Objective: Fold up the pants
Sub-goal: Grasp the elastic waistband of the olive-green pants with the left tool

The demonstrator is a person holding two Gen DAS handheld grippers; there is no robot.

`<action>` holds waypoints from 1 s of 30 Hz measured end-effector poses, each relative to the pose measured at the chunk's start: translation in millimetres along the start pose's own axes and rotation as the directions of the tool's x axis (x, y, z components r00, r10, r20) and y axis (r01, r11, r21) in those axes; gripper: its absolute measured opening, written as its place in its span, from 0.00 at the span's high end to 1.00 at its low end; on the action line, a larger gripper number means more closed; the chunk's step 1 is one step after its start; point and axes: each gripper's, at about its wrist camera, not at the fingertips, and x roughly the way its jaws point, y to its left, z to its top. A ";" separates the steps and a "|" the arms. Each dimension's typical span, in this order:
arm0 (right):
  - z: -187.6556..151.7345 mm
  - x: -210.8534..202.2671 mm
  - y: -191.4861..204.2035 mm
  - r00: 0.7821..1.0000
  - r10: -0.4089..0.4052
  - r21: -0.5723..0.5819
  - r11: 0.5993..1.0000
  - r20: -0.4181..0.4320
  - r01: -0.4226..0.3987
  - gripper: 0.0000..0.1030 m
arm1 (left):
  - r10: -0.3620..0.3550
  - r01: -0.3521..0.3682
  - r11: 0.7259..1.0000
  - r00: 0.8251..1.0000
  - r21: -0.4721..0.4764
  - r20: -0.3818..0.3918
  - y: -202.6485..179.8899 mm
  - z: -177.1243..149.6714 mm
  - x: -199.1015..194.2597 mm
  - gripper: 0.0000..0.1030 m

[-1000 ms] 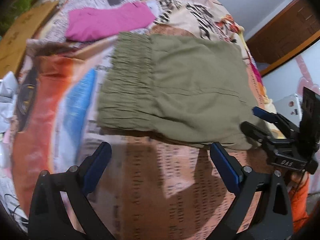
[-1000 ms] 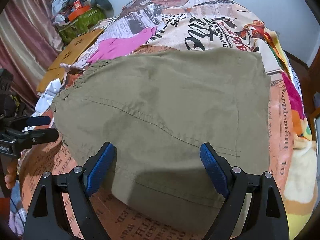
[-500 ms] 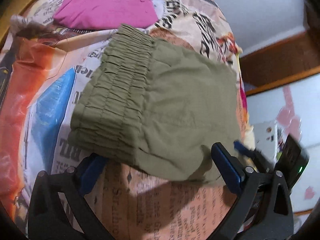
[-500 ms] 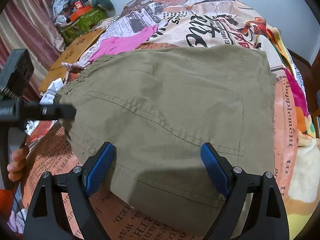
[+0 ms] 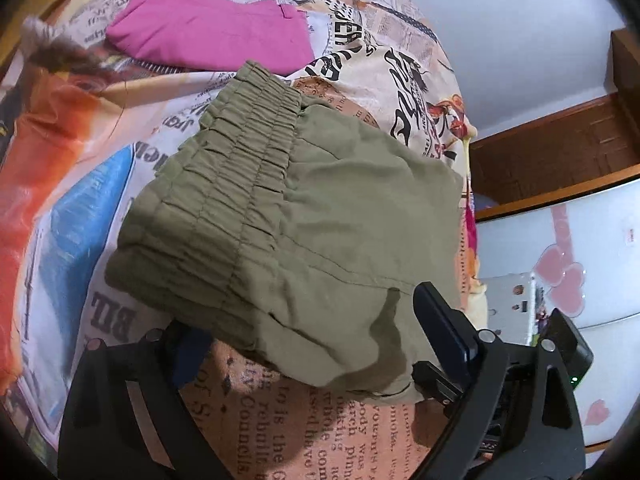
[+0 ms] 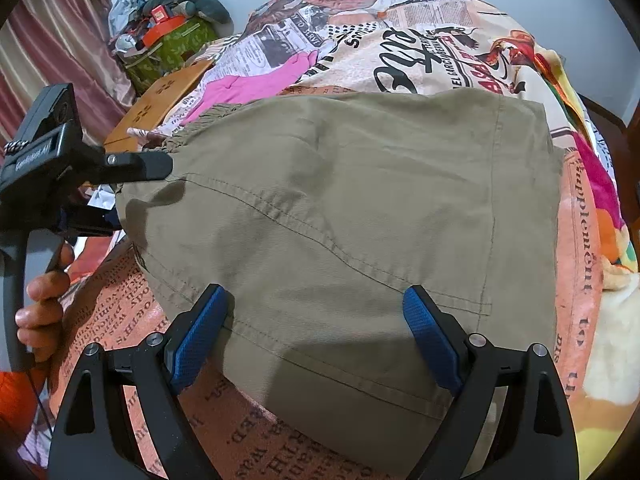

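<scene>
Left gripper [image 5: 316,344] angling downward, jaws closing from wide; right gripper [image 6: 316,320] tilting down, jaws standing wide apart.

Folded olive pants [image 6: 352,216] are lying on a newsprint-patterned bed [image 6: 580,280]. The right gripper [image 6: 316,328] is hovering wide over their near edge; the left gripper [image 6: 132,184], hand-held, is closing beside the waistband.

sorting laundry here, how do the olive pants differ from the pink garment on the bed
The olive pants lie near, between both grippers' jaws; the pink garment lies farther back, with no gripper at it. The olive pants show a gathered elastic waistband; the pink garment shows a smooth surface with no gathering in view. The olive pants look larger in both views, partly because they are nearer. Both lie folded flat on the newspaper-print bedspread.
</scene>
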 end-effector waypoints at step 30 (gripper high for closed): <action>-18.0 -27.5 -7.1 0.998 -0.035 0.015 0.999 0.050 0.034 0.15 | 0.467 -0.742 0.606 0.624 0.287 0.626 -49.5 -42.3 -88.8 0.64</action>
